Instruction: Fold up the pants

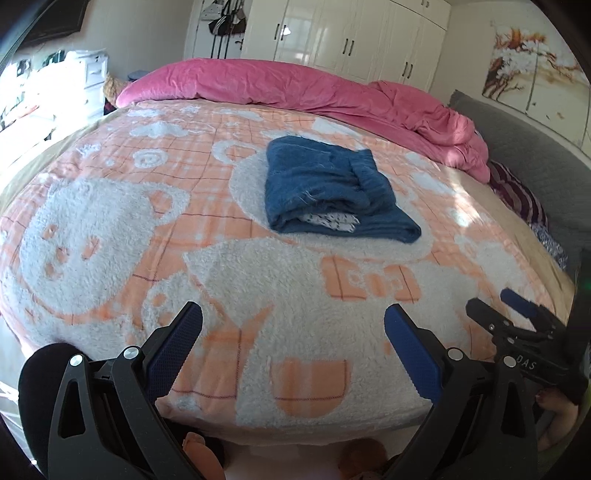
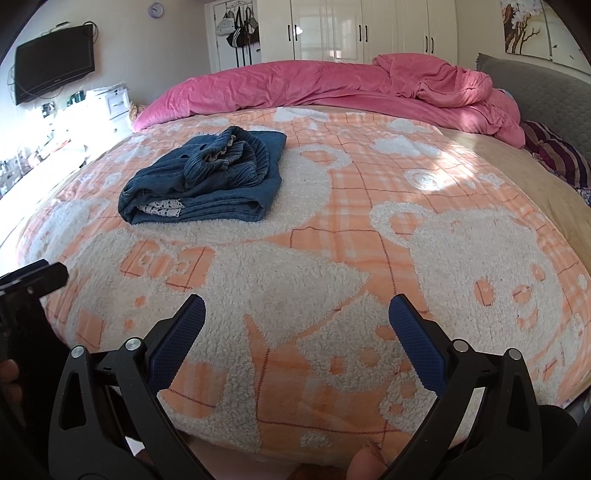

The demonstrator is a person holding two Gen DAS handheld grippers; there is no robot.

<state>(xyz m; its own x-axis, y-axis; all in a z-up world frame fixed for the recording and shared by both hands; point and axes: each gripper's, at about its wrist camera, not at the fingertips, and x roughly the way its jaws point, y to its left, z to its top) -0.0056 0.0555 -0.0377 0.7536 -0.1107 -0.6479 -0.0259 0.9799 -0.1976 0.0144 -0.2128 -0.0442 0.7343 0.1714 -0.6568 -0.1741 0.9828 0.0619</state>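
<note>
Blue denim pants (image 1: pixel 332 192) lie folded in a compact bundle in the middle of the bed, with white pocket lining showing at the near edge. In the right wrist view the pants (image 2: pixel 207 184) lie far left, waistband on top. My left gripper (image 1: pixel 293 325) is open and empty, held above the near edge of the bed, well short of the pants. My right gripper (image 2: pixel 297 317) is open and empty, also over the near edge. The right gripper shows in the left wrist view (image 1: pixel 495 306) at the right, open.
The bed carries an orange and white fleecy bear blanket (image 1: pixel 110 229). A pink duvet (image 1: pixel 295 85) is bunched along the far side. A grey headboard (image 1: pixel 535 155) and striped pillow (image 1: pixel 517 192) are at the right. White wardrobes (image 2: pixel 362 29) and a wall TV (image 2: pixel 55 62) stand behind.
</note>
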